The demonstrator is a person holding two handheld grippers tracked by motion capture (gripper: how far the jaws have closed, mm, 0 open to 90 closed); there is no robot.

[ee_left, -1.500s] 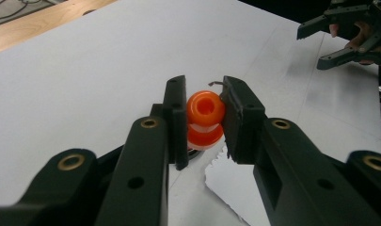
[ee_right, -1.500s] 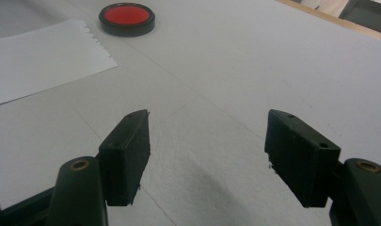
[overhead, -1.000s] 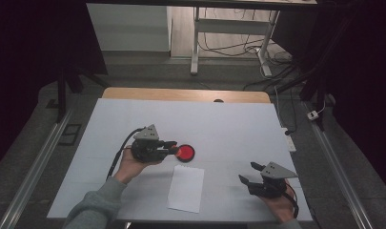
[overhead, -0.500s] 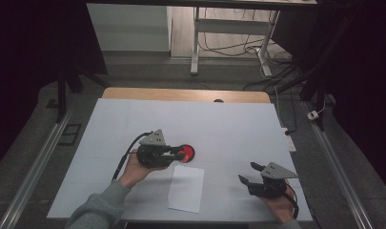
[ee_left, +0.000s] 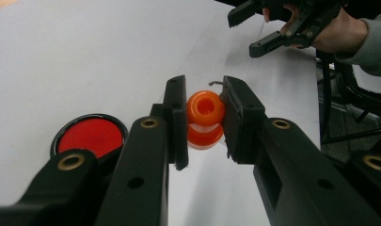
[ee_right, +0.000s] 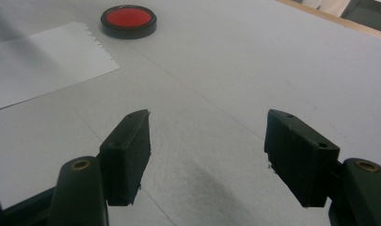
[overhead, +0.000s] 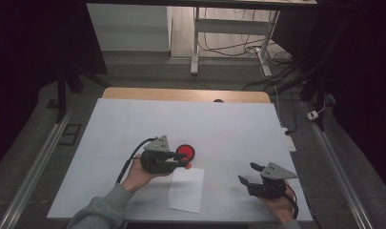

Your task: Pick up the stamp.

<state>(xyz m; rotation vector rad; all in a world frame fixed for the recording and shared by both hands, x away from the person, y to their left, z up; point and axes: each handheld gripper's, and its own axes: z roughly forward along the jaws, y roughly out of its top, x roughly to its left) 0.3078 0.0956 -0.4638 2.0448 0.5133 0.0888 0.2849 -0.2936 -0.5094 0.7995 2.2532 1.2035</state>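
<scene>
My left gripper point(overhead: 185, 164) is shut on a small orange spool-shaped piece point(ee_left: 205, 117), held just above the table between the black pads. A red disc with a black rim point(overhead: 186, 151) lies on the table right behind the gripper's tip and at the lower left point(ee_left: 90, 135) in the left gripper view. A white paper sheet point(overhead: 186, 190) lies just in front of that gripper. My right gripper point(overhead: 247, 172) rests at the near right, open, with nothing between its jaws point(ee_right: 207, 141). It appears again as the right gripper point(ee_left: 242, 34) at the top right of the left gripper view.
The white table top point(overhead: 228, 129) stretches wide behind and between the hands, with a wooden strip point(overhead: 181, 94) at its far edge. In the right gripper view the red disc point(ee_right: 128, 19) and the torn-edged paper point(ee_right: 42, 61) lie at the far left.
My left gripper has shifted a little to the right and toward the near edge, its tip now beside the red disc and over the paper's top edge. The right gripper has stayed still.
</scene>
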